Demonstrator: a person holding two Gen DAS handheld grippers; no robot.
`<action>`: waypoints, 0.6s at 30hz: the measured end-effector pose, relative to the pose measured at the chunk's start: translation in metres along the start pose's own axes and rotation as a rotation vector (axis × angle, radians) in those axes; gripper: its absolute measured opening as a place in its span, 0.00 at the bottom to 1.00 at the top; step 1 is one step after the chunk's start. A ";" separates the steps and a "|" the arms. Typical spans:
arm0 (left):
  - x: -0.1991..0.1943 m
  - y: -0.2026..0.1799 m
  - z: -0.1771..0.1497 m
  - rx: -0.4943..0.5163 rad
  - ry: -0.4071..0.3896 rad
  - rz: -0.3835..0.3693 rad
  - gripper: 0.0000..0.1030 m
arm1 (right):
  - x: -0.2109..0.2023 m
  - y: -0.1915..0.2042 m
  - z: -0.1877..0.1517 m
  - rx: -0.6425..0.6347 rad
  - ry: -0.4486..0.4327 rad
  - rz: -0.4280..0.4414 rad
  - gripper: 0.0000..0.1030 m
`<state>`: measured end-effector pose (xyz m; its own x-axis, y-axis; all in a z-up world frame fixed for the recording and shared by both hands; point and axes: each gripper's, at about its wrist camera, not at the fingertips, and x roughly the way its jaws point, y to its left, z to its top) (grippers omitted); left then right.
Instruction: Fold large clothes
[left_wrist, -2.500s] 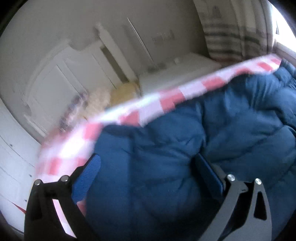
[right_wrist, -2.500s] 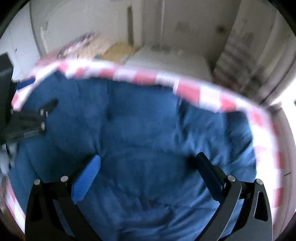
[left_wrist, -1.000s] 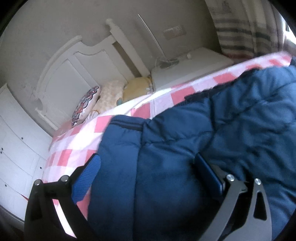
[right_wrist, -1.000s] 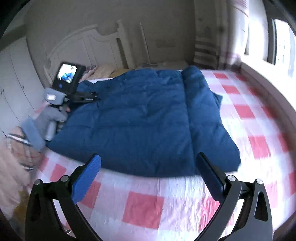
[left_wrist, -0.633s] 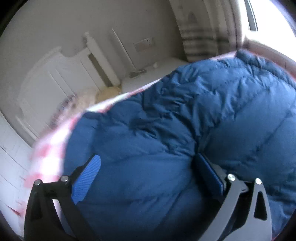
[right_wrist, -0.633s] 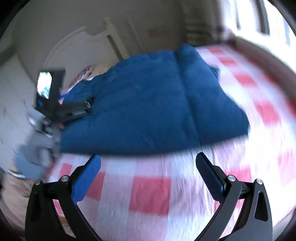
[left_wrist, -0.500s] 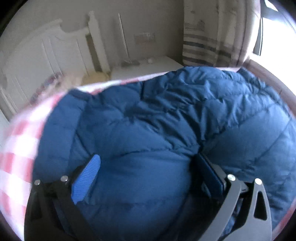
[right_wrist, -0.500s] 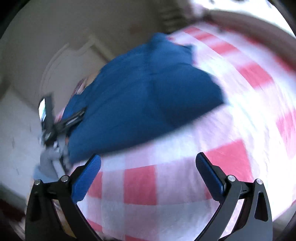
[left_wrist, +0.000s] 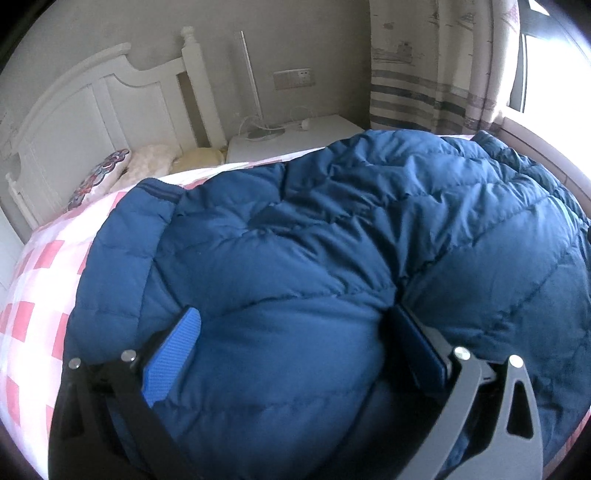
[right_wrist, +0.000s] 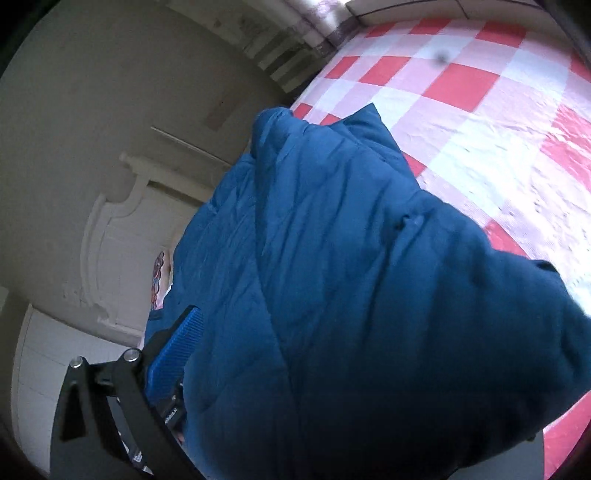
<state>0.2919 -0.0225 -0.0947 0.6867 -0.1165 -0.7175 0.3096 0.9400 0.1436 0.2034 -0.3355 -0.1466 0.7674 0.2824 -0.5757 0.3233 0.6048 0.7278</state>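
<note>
Bulging between wide-spread left hand-held gripper (left_wrist: 295, 343): jacket (left_wrist: 332, 236).

Bedroom surroundings: a checked bed against a white headboard, with a nightstand and curtained window beyond.

The bed sheet (left_wrist: 40, 258), in pink and white checks, covers the mattress. A white headboard (left_wrist: 92, 107) with a turned post stands at the grey wall. A patterned pillow (left_wrist: 98, 181) leans at its foot, with a cream cushion (left_wrist: 151, 158) and a yellow cushion (left_wrist: 199, 157) just beside it. Next to them stands a white nightstand (left_wrist: 314, 136) carrying a slim white lamp (left_wrist: 251, 81) and its cord. A wall socket panel (left_wrist: 293, 78) sits above it. A striped curtain (left_wrist: 436, 74) hangs by the bright window (left_wrist: 546, 85).
</note>
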 end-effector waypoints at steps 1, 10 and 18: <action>0.000 0.001 0.000 0.002 0.000 0.000 0.98 | -0.002 -0.002 -0.002 -0.011 -0.010 -0.003 0.91; 0.000 -0.002 0.000 0.004 -0.008 0.031 0.98 | -0.018 -0.020 -0.011 -0.020 -0.068 0.085 0.61; -0.013 -0.017 -0.005 -0.031 0.009 0.098 0.98 | -0.045 -0.057 -0.009 0.133 -0.090 0.365 0.31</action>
<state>0.2742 -0.0349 -0.0911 0.7066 -0.0204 -0.7073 0.2205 0.9562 0.1926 0.1456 -0.3753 -0.1657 0.8885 0.3912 -0.2400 0.0851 0.3734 0.9238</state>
